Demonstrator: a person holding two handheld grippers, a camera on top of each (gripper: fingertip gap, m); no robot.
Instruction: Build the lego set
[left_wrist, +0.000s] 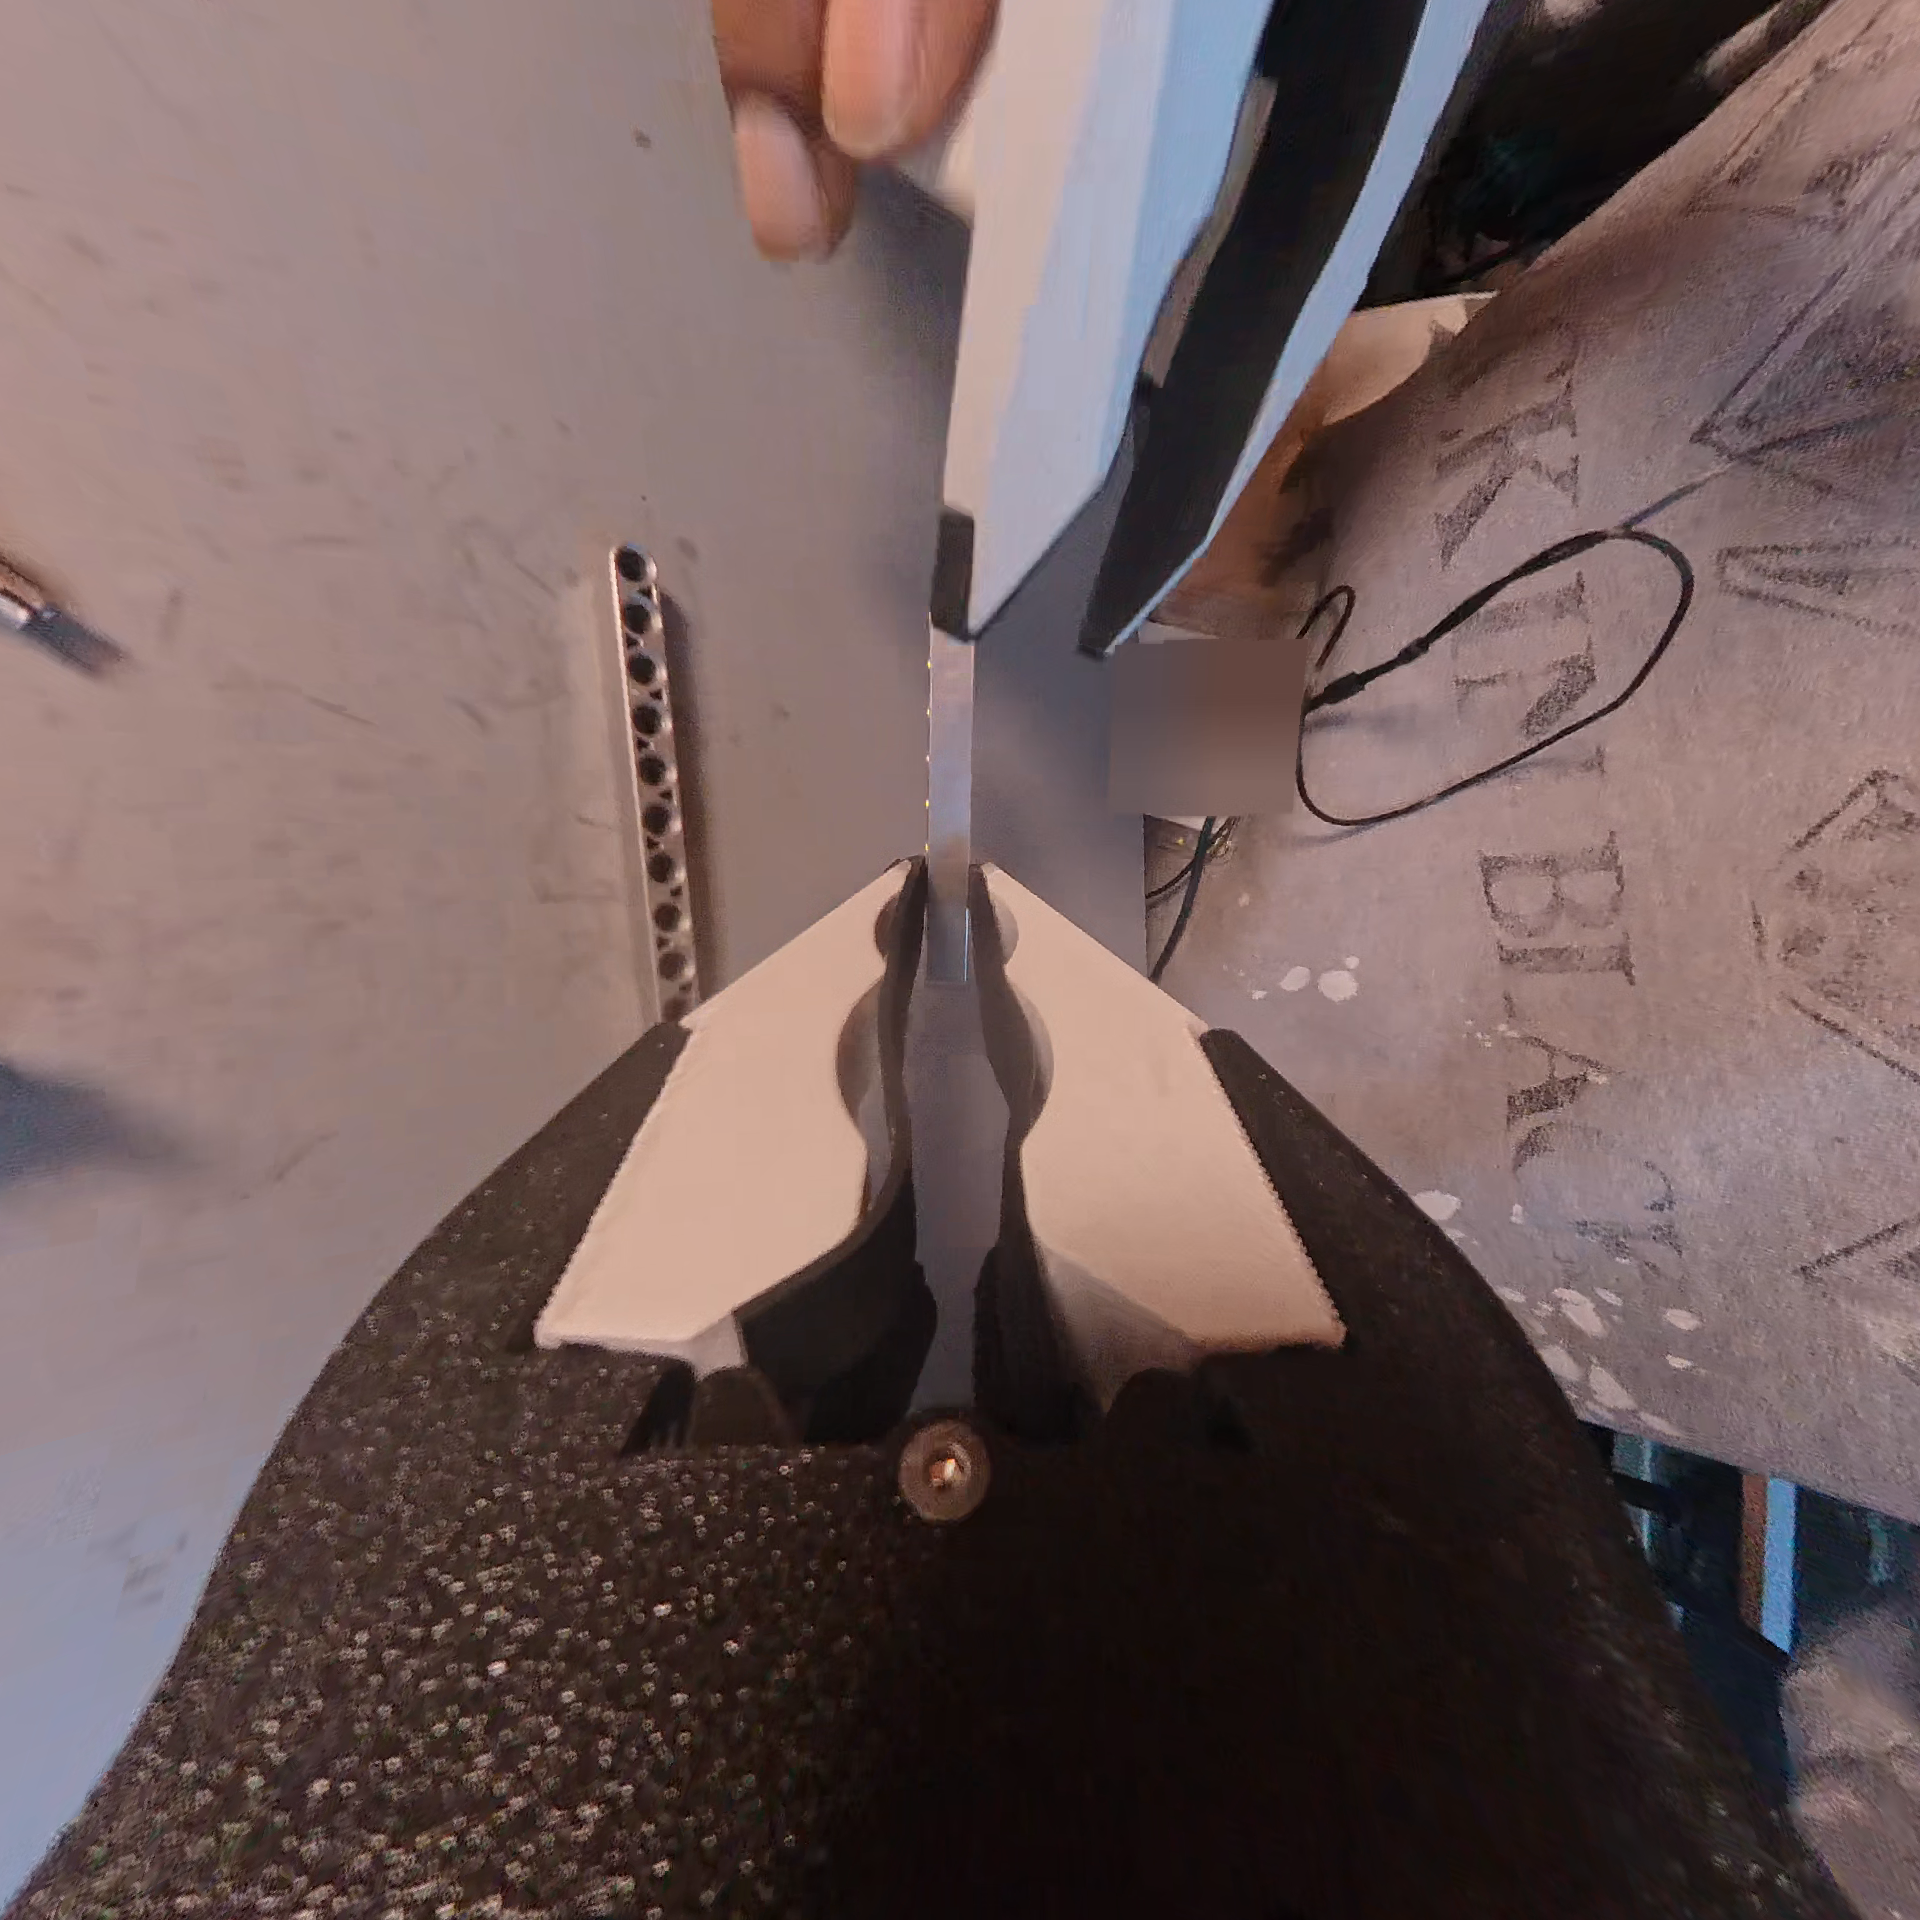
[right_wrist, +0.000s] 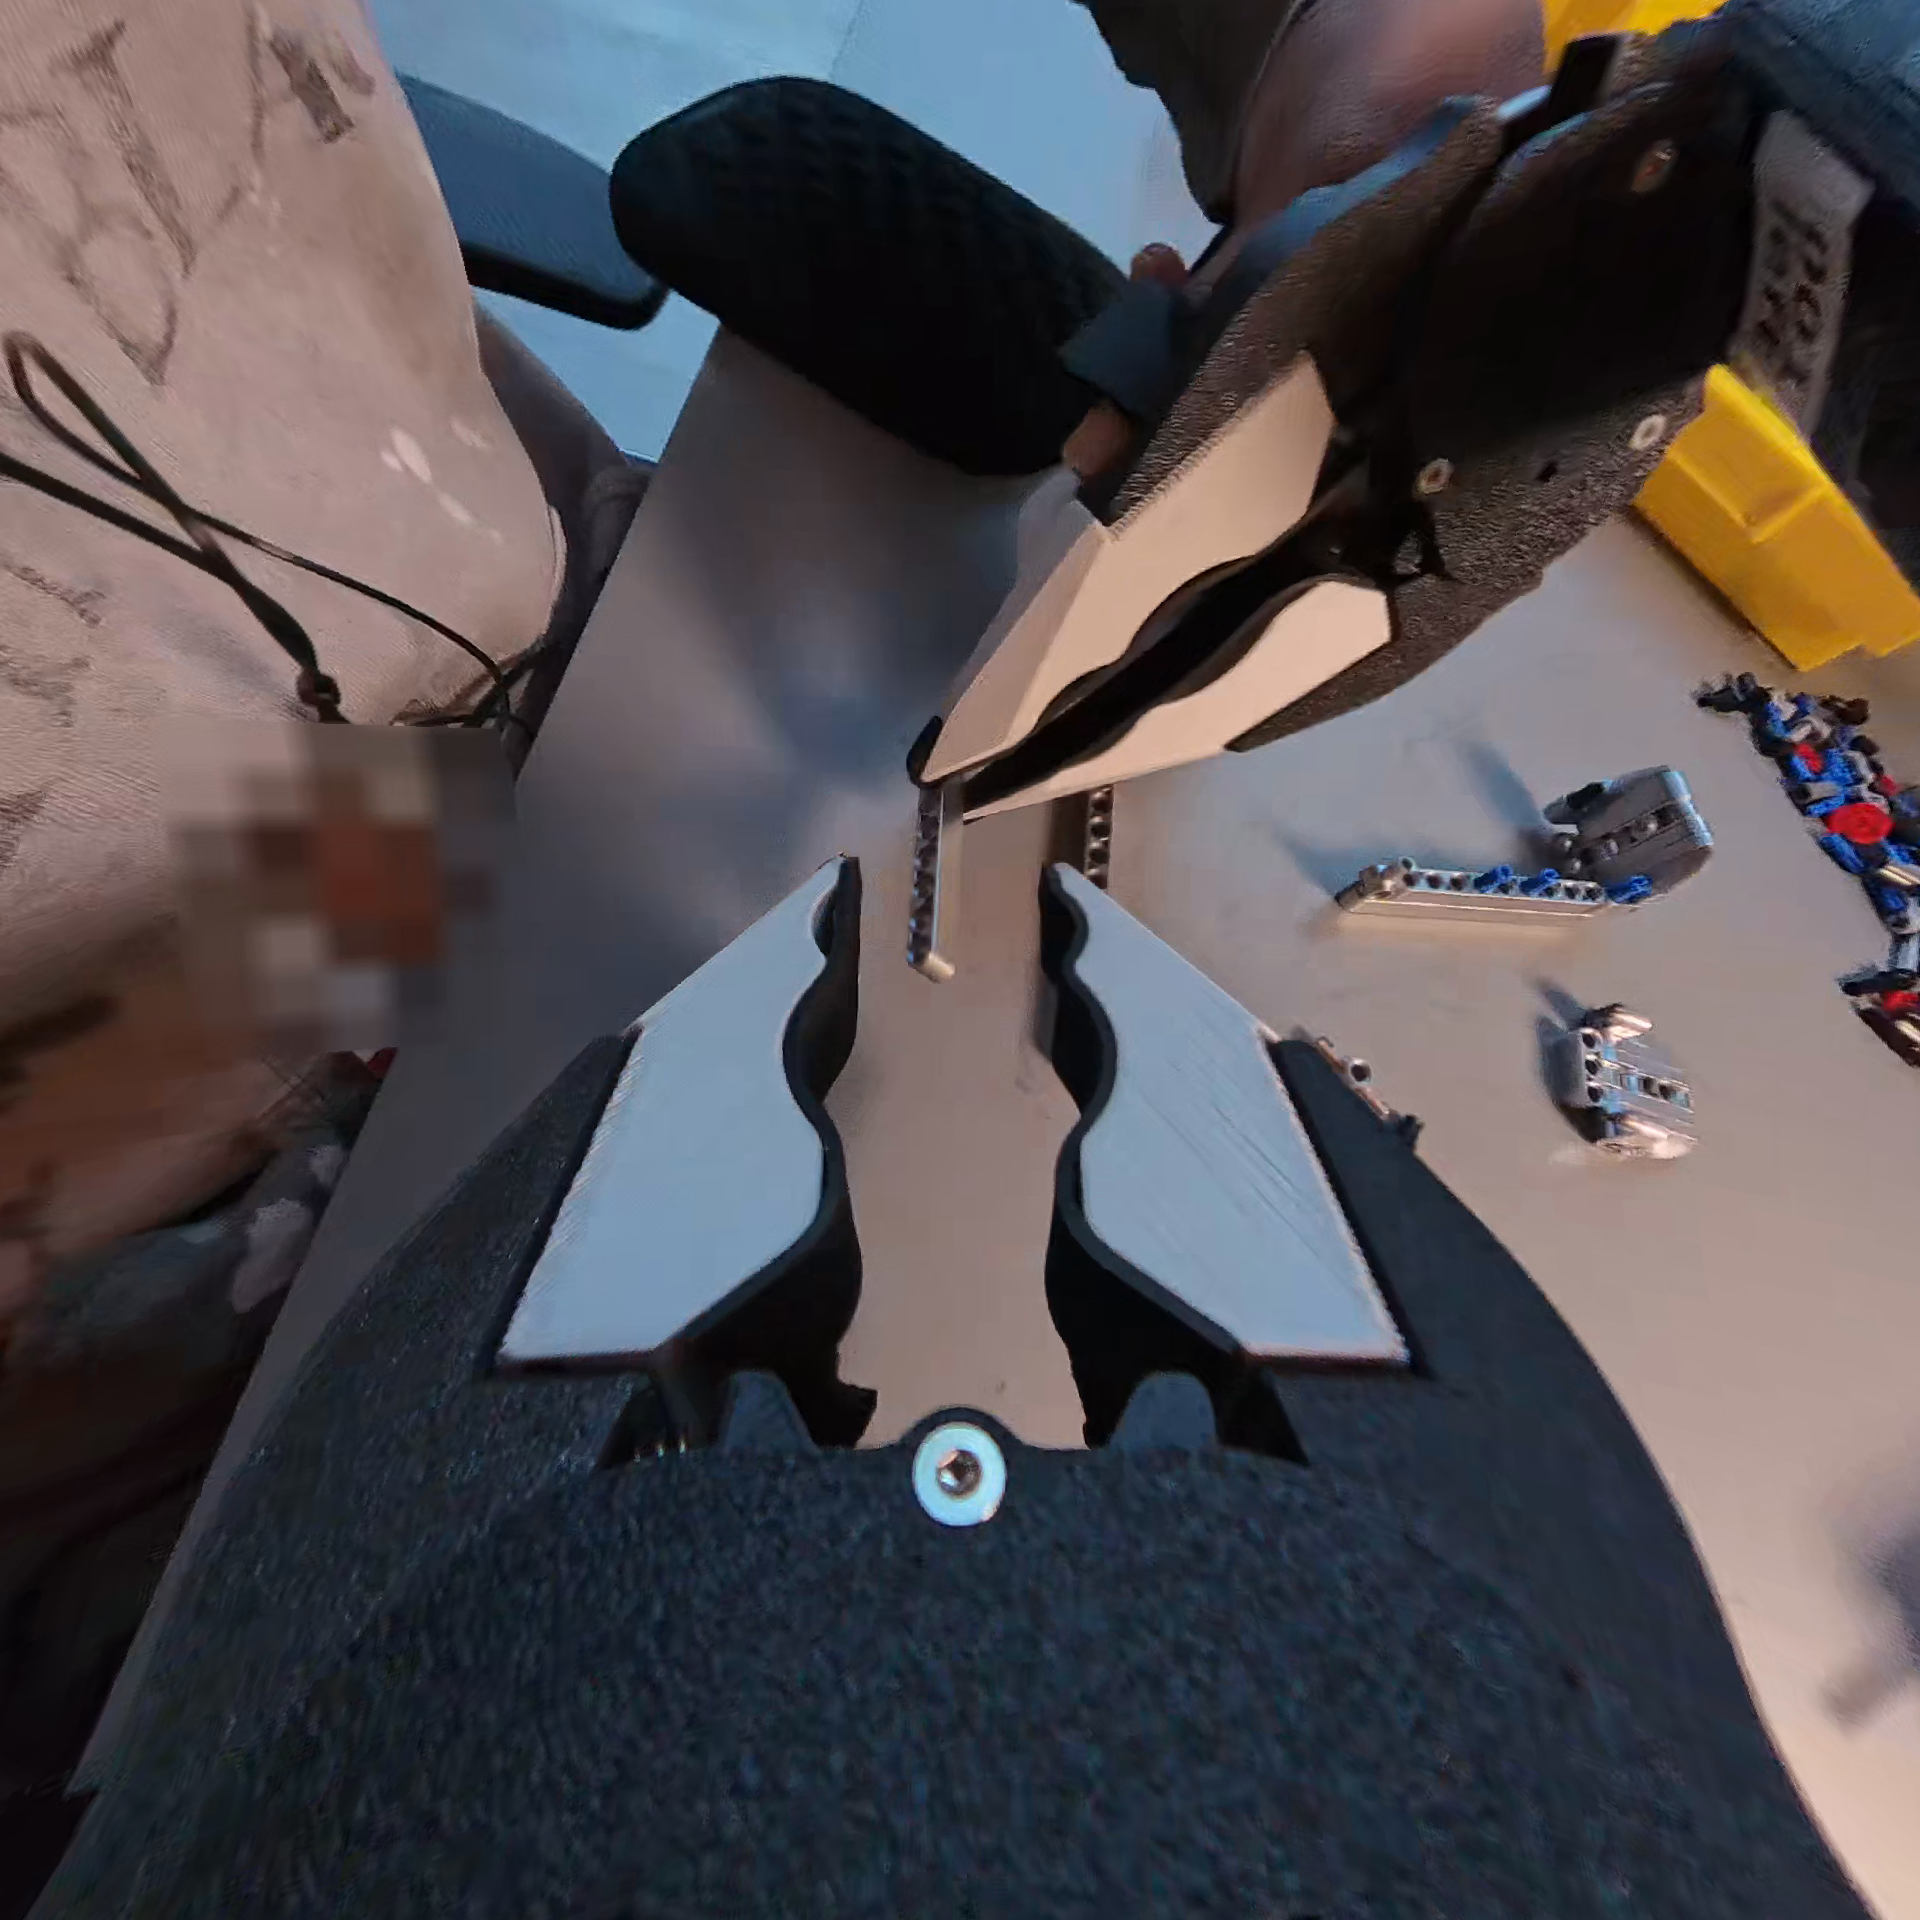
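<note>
My left gripper (left_wrist: 948, 873) is shut on one end of a thin grey perforated beam (left_wrist: 951, 748), seen edge-on. In the right wrist view this gripper (right_wrist: 940, 774) comes in from the upper right, and the beam (right_wrist: 928, 894) hangs down from its tips. My right gripper (right_wrist: 948, 883) is open, with a finger on each side of the beam's free end and a gap on both sides. It also shows in the left wrist view (left_wrist: 1029, 629), coming down from the top. A second grey perforated beam (left_wrist: 655, 769) lies flat on the grey table (left_wrist: 312, 416); it also shows in the right wrist view (right_wrist: 1096, 831).
On the table to the right lie a grey beam with blue pins (right_wrist: 1496, 888), a grey block (right_wrist: 1636, 831), a small grey part (right_wrist: 1621, 1081) and a blue-and-red assembly (right_wrist: 1849, 790). A yellow bin (right_wrist: 1766, 509) stands at the back right. A black chair armrest (right_wrist: 852, 260) and a person's printed shirt (right_wrist: 260, 416) border the left edge. There is about 5 cm between the tips of the two grippers. Left tips and right tips are each some 35 cm from the blue-and-red assembly (right_wrist: 1849, 790).
</note>
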